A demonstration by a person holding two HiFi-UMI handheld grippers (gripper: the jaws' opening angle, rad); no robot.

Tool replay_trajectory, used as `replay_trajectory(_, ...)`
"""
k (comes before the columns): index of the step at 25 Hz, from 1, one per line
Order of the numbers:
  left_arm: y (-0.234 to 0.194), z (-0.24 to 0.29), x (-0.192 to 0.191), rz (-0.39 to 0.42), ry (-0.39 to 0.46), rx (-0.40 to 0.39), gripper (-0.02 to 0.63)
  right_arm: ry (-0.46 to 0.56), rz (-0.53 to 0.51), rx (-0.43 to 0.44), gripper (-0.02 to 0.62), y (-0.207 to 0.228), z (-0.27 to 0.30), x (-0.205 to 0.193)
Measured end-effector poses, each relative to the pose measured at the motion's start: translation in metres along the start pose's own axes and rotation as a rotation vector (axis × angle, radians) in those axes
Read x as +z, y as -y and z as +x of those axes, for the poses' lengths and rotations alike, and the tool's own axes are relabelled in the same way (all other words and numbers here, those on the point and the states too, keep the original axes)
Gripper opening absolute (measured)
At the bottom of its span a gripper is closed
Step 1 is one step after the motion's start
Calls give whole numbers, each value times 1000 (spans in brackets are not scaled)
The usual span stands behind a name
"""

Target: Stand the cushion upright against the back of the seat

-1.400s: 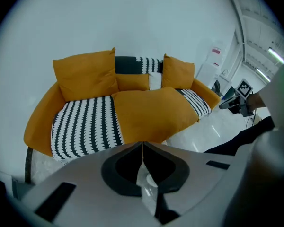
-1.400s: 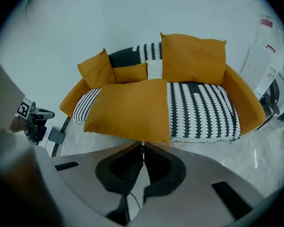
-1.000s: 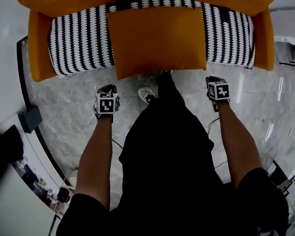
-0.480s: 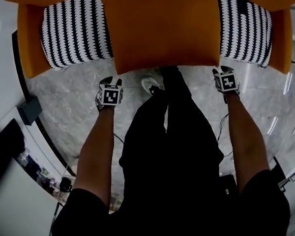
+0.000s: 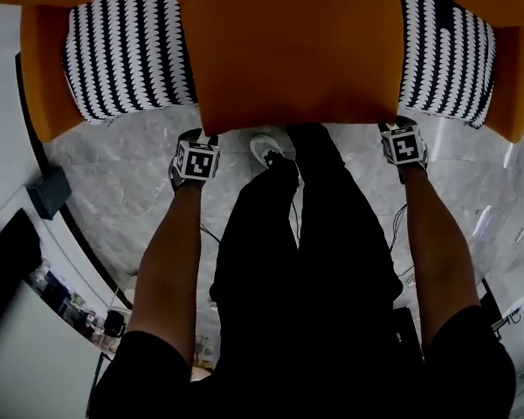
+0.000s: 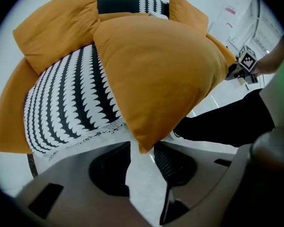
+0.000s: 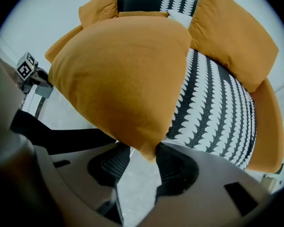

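Observation:
An orange cushion [image 5: 288, 55] lies flat on the black-and-white patterned seat [image 5: 122, 59] of an orange sofa, its near edge overhanging the front. My left gripper [image 5: 201, 138] is at the cushion's near left corner and my right gripper [image 5: 400, 129] at the near right corner, both pointing down. In the left gripper view the cushion [image 6: 156, 74] pokes its corner tip between the jaws of my left gripper [image 6: 142, 167]. The right gripper view shows the same with the cushion [image 7: 123, 79] and my right gripper [image 7: 142, 167]. Both pairs of jaws have just been opening and stand open.
Orange back cushions [image 6: 57, 32] [image 7: 232, 37] lean at the sofa's rear corners. Orange armrests [image 5: 44, 77] bound the seat. The person's dark legs and a white shoe [image 5: 264, 151] stand between the grippers on grey marble floor. A grey box [image 5: 51, 192] sits at the left.
Both grippers have moved from the floor in front of the sofa up to the cushion's near corners. The head view has drawn closer to the sofa.

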State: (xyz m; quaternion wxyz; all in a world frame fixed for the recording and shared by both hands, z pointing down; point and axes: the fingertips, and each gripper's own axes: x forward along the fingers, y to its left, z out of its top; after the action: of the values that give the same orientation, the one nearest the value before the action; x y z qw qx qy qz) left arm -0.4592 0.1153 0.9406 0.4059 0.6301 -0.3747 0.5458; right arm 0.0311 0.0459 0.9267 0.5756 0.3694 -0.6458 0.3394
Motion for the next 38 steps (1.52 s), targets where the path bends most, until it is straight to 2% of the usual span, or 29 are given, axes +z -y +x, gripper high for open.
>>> replay_trajectory(1, 1, 0, 0, -6, -4, -4, 156, 16, -4, 5, 187, -1, 0, 3)
replay_trajectory(3, 5, -3, 3, -5, -6, -5, 93, 22, -10, 10, 162, 0, -4, 4)
replay_trajectory(6, 11, -11, 13, -3, 6, 2, 49, 1, -6, 9, 93, 5, -17, 1)
replay_trajectory(12, 6, -38, 21, -42, 22, -29, 40, 27, -45, 50, 57, 4, -43, 17)
replay_trajectory(19, 3, -81, 50, -50, 92, -48, 37, 120, 0, 95, 54, 14, -84, 41)
replay_trajectory(27, -8, -136, 92, -161, 245, -66, 34, 226, 69, 111, 52, 31, -142, 85)
replay_trajectory(33, -21, -178, 128, -181, 324, -71, 32, 286, 92, 116, 52, 47, -175, 124)
replay_trajectory(38, -34, -210, 162, -265, 407, -72, 32, 361, 137, 128, 52, 61, -204, 157)
